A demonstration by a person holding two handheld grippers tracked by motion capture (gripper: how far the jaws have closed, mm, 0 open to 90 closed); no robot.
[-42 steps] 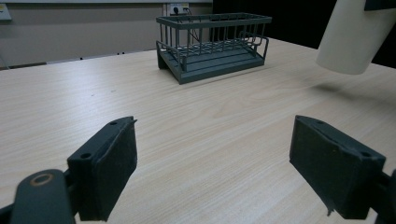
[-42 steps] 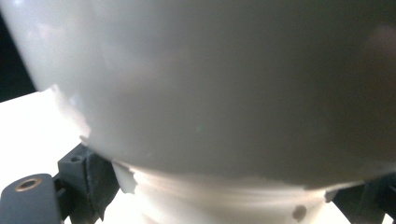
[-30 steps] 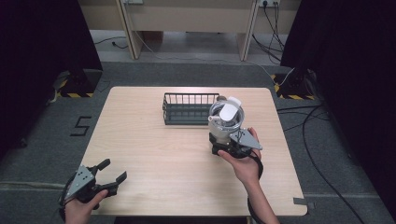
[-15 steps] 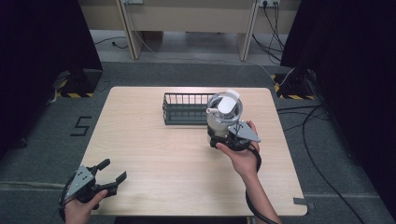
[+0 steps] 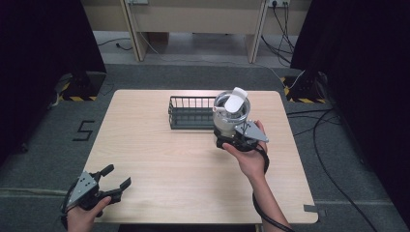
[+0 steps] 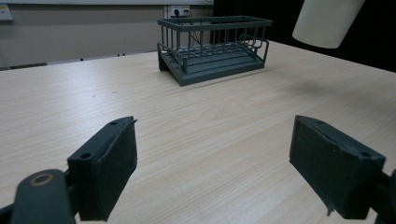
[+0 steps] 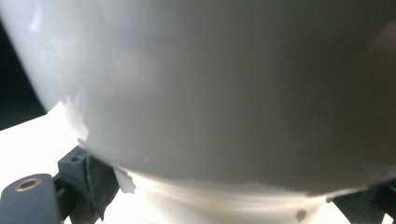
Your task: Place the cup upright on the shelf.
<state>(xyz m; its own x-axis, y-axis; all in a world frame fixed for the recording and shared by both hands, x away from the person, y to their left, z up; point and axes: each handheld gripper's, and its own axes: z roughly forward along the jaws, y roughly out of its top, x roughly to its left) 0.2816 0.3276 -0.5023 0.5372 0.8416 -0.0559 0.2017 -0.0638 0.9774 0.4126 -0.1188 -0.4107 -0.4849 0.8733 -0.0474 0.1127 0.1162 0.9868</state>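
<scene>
A pale wooden table [image 5: 159, 159] stands on grey floor; a dark wire basket [image 5: 191, 112] sits directly on its far half. The basket seems empty, though its inside is dim.

the high view looks forward and down from above the person's side, taking in the whole table [image 5: 159, 159] from near edge to far edge. the left gripper view sits low at the near left corner, facing across the tabletop toward the wire basket [image 6: 212, 49] near the far edge, which the high view also shows [image 5: 191, 112]. the right gripper view is pressed close against a white cup [image 7: 224, 93], seen from above in the high view [image 5: 230, 113].
</scene>
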